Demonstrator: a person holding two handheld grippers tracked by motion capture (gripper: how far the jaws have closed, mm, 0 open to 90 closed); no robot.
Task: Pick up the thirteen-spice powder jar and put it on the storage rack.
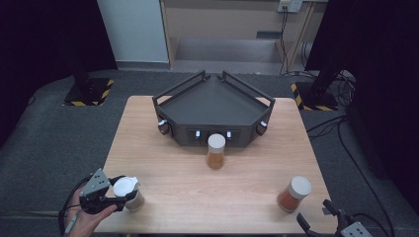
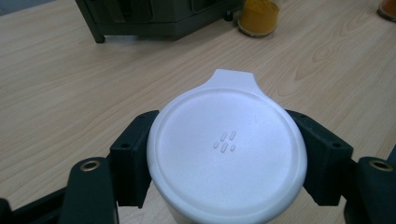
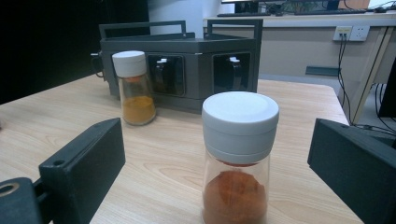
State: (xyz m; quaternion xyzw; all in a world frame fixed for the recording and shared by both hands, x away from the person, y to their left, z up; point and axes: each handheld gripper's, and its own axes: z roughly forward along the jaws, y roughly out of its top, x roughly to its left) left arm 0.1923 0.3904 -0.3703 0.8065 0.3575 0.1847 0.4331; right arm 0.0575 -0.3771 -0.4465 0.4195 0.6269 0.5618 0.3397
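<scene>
Left gripper (image 1: 129, 193) is pinching the white-lidded spice jar (image 2: 227, 154) at the wooden table's (image 1: 197, 197) near left corner. Right gripper (image 3: 217, 163) is standing spread around the red-powder jar (image 3: 239, 154), not touching it.

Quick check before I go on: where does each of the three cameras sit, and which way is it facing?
High view: above the near table edge, looking forward and down; a hand holds the left gripper on a white-lidded jar.
Left gripper view: rides that gripper, looking down its black jaws clamped on the jar's lid.
Right gripper view: rides the right gripper, looking level between open jaws at the red spice jar.
Shared: the yellow spice jar and grey rack.
</scene>
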